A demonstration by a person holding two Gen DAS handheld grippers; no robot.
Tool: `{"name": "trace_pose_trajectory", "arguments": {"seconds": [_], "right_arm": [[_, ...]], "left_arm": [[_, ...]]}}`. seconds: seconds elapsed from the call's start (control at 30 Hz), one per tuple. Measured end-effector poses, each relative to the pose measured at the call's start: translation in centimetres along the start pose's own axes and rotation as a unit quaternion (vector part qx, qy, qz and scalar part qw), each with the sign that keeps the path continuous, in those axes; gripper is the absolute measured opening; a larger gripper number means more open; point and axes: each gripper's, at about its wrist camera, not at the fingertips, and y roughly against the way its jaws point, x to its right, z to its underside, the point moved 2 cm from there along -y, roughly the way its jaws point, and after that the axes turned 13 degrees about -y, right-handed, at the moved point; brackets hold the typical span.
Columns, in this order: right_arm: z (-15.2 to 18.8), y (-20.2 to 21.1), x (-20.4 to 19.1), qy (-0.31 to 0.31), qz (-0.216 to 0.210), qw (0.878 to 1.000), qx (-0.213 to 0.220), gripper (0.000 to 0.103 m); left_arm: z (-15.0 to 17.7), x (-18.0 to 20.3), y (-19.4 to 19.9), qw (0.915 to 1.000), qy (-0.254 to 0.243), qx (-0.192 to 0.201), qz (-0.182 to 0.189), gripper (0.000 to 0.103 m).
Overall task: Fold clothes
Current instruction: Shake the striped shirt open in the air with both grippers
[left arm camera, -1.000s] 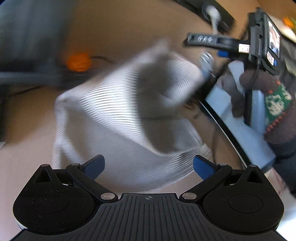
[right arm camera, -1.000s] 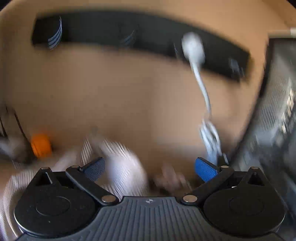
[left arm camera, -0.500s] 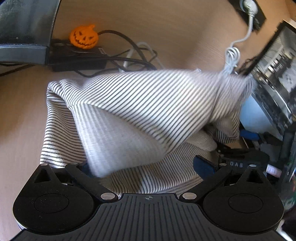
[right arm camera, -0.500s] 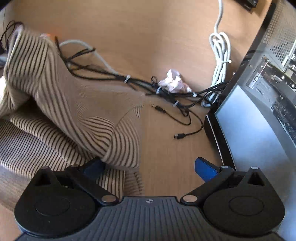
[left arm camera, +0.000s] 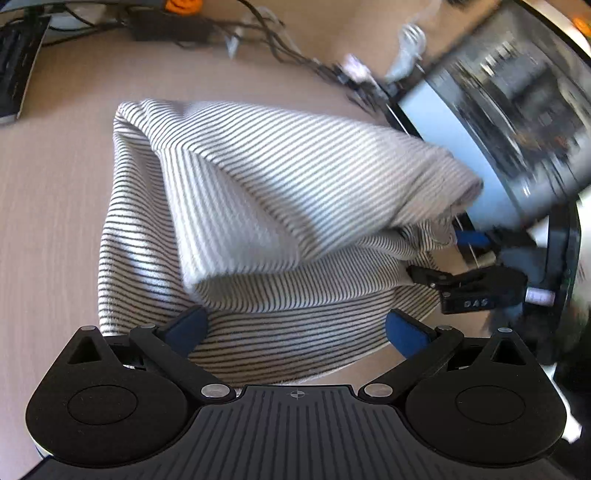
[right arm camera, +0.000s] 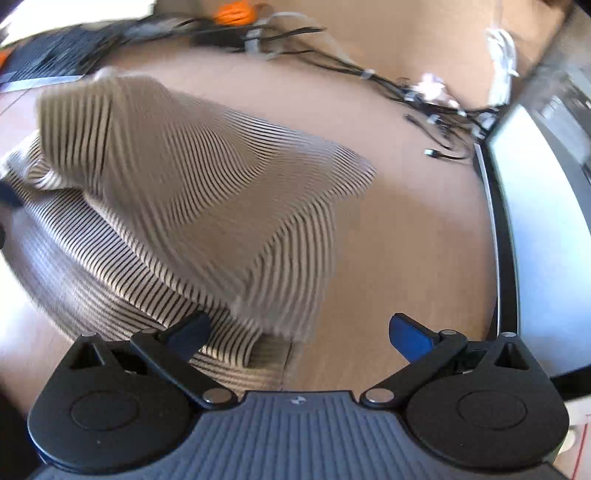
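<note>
A white shirt with thin dark stripes (left arm camera: 266, 206) lies on the wooden desk (left arm camera: 51, 192), its upper layer doubled over the lower one and blurred by motion. My left gripper (left arm camera: 295, 328) hovers open over the shirt's near hem, nothing pinched between its blue fingertips (left arm camera: 186, 328). The right gripper (left arm camera: 469, 258) shows at the shirt's right edge in the left wrist view. In the right wrist view the same shirt (right arm camera: 177, 206) fills the left half. My right gripper (right arm camera: 301, 330) is open above the shirt's near right corner, its left finger over cloth and its right finger over bare desk.
A tangle of black cables (right arm camera: 369, 74), an orange pumpkin toy (right arm camera: 236, 11) and a crumpled paper (right arm camera: 430, 83) lie along the back. A keyboard (left arm camera: 14, 74) sits at far left. A computer case with a pale side panel (right arm camera: 535, 229) stands at right.
The shirt, swung through the air a second ago, has come down onto the desk with one layer folded over. Both grippers have pulled back toward the near hem and stand open.
</note>
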Motion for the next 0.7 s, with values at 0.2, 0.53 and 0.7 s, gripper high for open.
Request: {"name": "trace_pose_trajectory", "arguments": {"seconds": [0.2, 0.53, 0.7], "right_arm": [[-2.3, 2.8, -1.1, 0.045, 0.012, 0.997, 0.064, 0.103], [-6.6, 8.8, 0.5, -0.011, 0.070, 0.977, 0.200, 0.103], [-1.9, 6.3, -4.1, 0.093, -0.037, 0.989, 0.111, 0.103]], "left_arm": [[-3.6, 0.7, -1.5, 0.9968, -0.020, 0.011, 0.076, 0.103], [-13.6, -1.8, 6.8, 0.9699, -0.016, 0.237, -0.054, 0.103], [-8.1, -3.4, 3.1, 0.9894, -0.013, 0.144, -0.007, 0.103]]}}
